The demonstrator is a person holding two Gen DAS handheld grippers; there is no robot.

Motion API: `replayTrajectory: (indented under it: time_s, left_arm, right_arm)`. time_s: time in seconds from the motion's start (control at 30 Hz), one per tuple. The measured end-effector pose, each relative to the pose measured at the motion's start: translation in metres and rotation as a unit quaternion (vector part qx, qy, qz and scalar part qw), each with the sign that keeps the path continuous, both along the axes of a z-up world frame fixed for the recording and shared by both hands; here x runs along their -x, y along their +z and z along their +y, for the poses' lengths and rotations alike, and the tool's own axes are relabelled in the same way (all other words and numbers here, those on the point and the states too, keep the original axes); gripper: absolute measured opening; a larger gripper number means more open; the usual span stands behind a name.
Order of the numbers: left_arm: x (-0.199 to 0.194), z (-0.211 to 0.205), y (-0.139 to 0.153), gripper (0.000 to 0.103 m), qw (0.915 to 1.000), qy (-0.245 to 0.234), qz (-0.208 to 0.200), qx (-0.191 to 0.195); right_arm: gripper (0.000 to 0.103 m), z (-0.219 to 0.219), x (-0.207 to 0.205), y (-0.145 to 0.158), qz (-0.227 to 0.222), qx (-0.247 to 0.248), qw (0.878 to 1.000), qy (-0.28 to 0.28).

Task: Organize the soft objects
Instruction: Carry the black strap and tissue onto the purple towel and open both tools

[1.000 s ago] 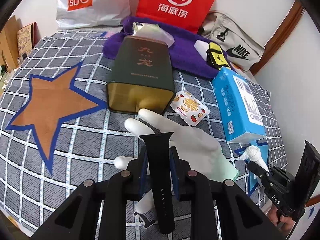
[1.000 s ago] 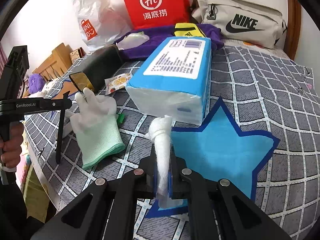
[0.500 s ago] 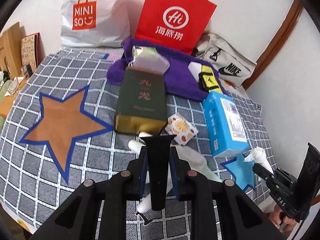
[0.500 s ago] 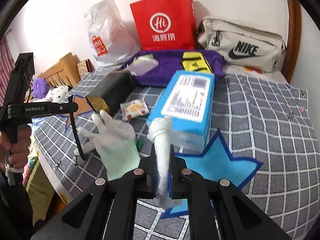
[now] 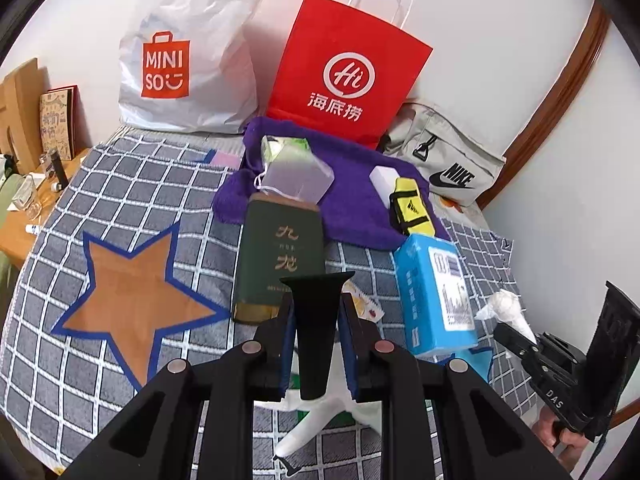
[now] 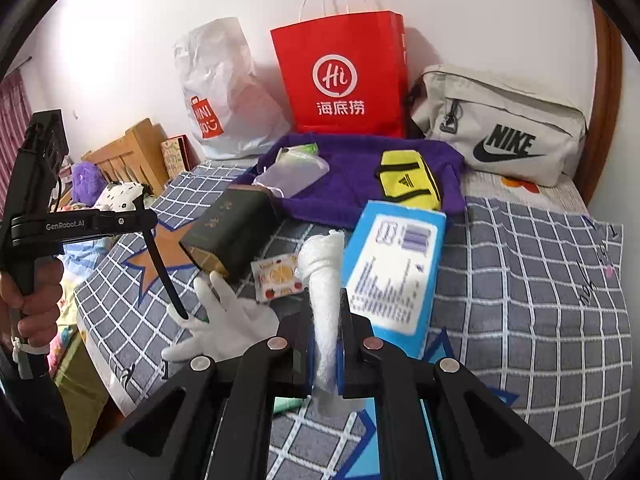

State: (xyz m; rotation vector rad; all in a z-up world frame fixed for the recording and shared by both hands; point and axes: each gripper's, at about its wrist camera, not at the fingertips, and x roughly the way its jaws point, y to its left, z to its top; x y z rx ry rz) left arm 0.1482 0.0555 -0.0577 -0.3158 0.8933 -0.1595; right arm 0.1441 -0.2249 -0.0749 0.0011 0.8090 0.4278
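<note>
- left gripper [image 5: 316, 334]: jaws narrow, clamped on a black strap [image 5: 316, 320]. Flat, matte, flared at the top end, tapering toward the bottom; hangs clear of the bed.
- right gripper [image 6: 325, 344]: jaws closed tight on a white wad [image 6: 322, 280] of fluffy, fibrous material, cone-shaped, sticking up past the pads.
- white glove [image 6: 224, 320]: knit, fingers splayed, lies flat on the bedspread [image 6: 520, 280] under the strap's free end.
- Near the glove: dark green box [image 5: 280, 256], rigid with a gold end; small fruit-print packet [image 6: 278, 278]; blue tissue pack [image 6: 396, 272], soft plastic wrap.
- Purple towel [image 5: 352, 208], fuzzy, carries a yellow pouch [image 6: 408, 184] and a clear plastic bag [image 5: 296, 178].
- Left view only: orange star patch [image 5: 136, 300] in full, side table with small glassware at left edge.
- Right view only: blue star patch [image 6: 452, 364], wooden headboard, the strap's full length dangling.
- Each view catches the other gripper and the hand on it.
- Surface: grey quilted bedspread, white grid. White wall behind, with a red paper bag [image 6: 344, 80], a white plastic bag [image 5: 188, 52] and a beige sling bag [image 6: 500, 128].
</note>
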Motion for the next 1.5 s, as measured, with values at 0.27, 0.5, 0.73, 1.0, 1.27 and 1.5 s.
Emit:
replayTrajectory:
  time_s: [0.27, 0.5, 0.73, 1.0, 1.27, 1.5]
  left_arm:
    - [-0.021, 0.001, 0.022, 0.020, 0.9998, -0.009, -0.016, 0.003]
    - [-0.047, -0.002, 0.042, 0.020, 0.9993, -0.011, -0.035, -0.008]
    - [-0.077, -0.003, 0.052, 0.020, 0.9991, -0.012, -0.040, -0.008]
    - [-0.123, -0.005, 0.051, 0.020, 0.9994, -0.012, -0.033, -0.005]
    - [-0.164, -0.011, 0.040, 0.020, 0.9997, -0.018, -0.017, 0.001]
    - [-0.191, -0.013, 0.025, 0.020, 0.9997, -0.016, 0.007, 0.015]
  right_arm:
    - [0.008, 0.010, -0.028, 0.011, -0.006, 0.001, 1.000, 0.008]
    - [0.008, 0.014, -0.062, 0.018, -0.010, 0.004, 1.000, 0.005]
    - [0.008, 0.015, -0.101, 0.016, -0.004, 0.006, 1.000, -0.001]
    - [0.008, 0.016, -0.146, 0.008, 0.008, 0.005, 1.000, -0.001]
    - [0.008, 0.028, -0.187, -0.013, 0.037, 0.000, 0.999, 0.021]
    - [0.008, 0.038, -0.213, -0.034, 0.065, 0.007, 0.997, 0.041]
